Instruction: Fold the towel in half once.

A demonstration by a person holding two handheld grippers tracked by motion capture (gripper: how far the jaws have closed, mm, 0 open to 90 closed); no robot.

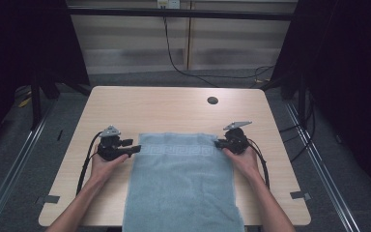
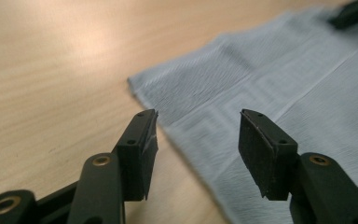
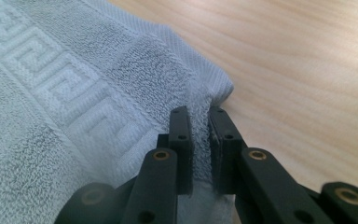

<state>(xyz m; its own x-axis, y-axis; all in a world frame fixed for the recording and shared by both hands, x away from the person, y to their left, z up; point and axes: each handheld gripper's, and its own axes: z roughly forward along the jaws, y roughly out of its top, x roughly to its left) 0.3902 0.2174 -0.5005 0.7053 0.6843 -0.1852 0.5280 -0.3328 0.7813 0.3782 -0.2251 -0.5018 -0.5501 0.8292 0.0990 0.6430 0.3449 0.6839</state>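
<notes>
**Far corners of the towel taken one at a time**

A pale blue towel (image 1: 183,183) lay flat on the bench (image 1: 174,108), its near end hanging over the edge closest to the person and its patterned band running across the far end. The right hand-held gripper (image 3: 199,144) was pinched on the far right corner of the towel, a fold of cloth squeezed between its pads. The left hand-held gripper (image 2: 198,140) stood with its jaws spread, one on each side of the towel's left edge near the far left corner, not yet pressing on it.

To do this step well, the left hand-held gripper would probably need to settle lower, so that one pad slid under the hem before closing, and to bite at the same spot on the band as the right one did. A matched hold on both corners would likely keep the far edge straight when lifted, with no sag or twist
</notes>
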